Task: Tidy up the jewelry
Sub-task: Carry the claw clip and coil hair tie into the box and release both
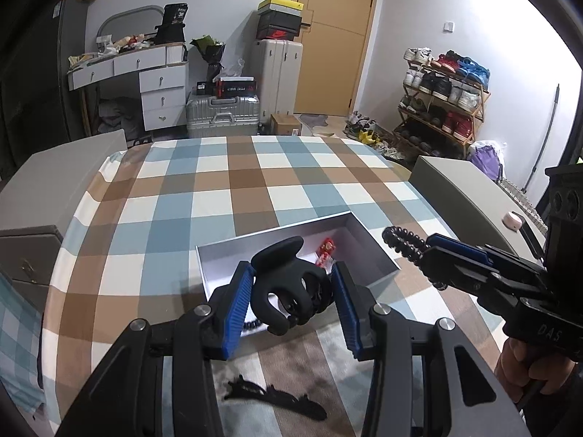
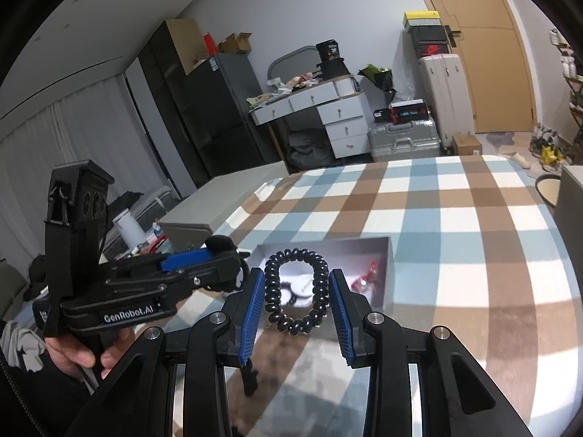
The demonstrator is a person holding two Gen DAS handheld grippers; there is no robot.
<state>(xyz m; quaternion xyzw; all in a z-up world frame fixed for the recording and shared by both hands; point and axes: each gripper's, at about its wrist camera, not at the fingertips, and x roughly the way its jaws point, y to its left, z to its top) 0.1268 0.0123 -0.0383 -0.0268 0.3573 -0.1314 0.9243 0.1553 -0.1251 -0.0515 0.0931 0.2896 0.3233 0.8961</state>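
Observation:
My left gripper [image 1: 293,296] is shut on a large black hair claw clip [image 1: 288,287], held above the near edge of an open grey box [image 1: 368,244]. Inside the box lie a red ornament [image 1: 325,251] and some dark items. My right gripper [image 2: 297,298] is shut on a black spiral hair tie [image 2: 297,289], also over the box [image 2: 388,273]; in the left wrist view the spiral tie [image 1: 400,238] sticks out past the right gripper's fingers. A black hair clip [image 1: 277,398] lies on the checked cloth below my left gripper.
The checked cloth [image 1: 233,182] covers the table. Grey boxes [image 1: 466,189] stand at both sides, one bearing a small pink object [image 1: 512,220]. A hand [image 2: 78,351] holds the left gripper. A white desk [image 1: 145,73], suitcases and a shoe rack [image 1: 441,105] lie beyond.

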